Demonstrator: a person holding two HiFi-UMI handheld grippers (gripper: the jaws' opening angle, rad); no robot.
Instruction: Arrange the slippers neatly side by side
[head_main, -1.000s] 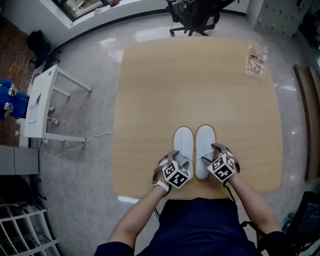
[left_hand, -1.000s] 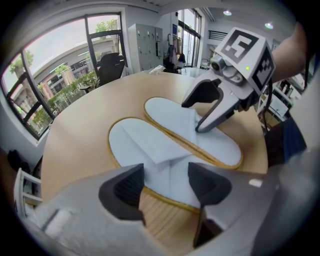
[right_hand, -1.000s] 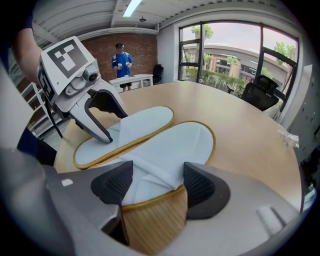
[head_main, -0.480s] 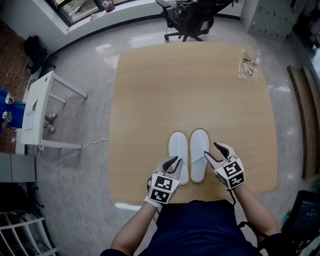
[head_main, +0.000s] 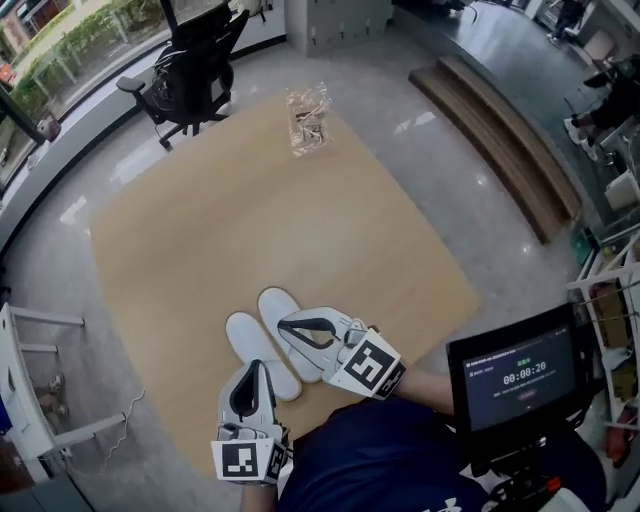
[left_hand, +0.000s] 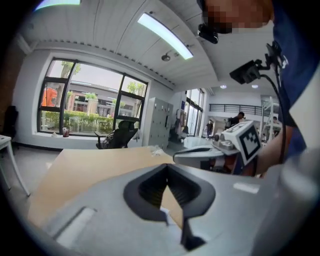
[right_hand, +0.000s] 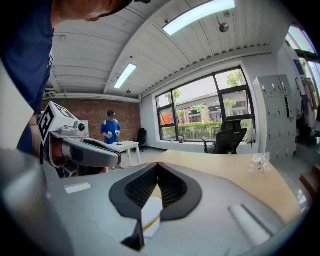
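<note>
Two white slippers lie side by side near the front edge of the wooden table (head_main: 300, 220): the left slipper (head_main: 242, 335) and the right slipper (head_main: 276, 303). My left gripper (head_main: 257, 366) hovers over the heel end of the left slipper. My right gripper (head_main: 284, 322) hovers across the right slipper and hides its rear half. Both sets of jaws have just closed, with nothing between them. In the left gripper view the left gripper (left_hand: 167, 167) points level across the table, with the right gripper (left_hand: 200, 155) beside it. In the right gripper view the right gripper (right_hand: 157, 164) is shut too.
A clear plastic bag (head_main: 307, 118) lies at the table's far edge. A black office chair (head_main: 195, 70) stands beyond it. Wooden boards (head_main: 500, 140) lie on the floor at right. A screen with a timer (head_main: 515, 375) stands close at right, a small white table (head_main: 25, 430) at left.
Both grippers rose from beside the slippers' heels and their jaws went from open to shut, empty. The head view swung round. The slippers stay together.
</note>
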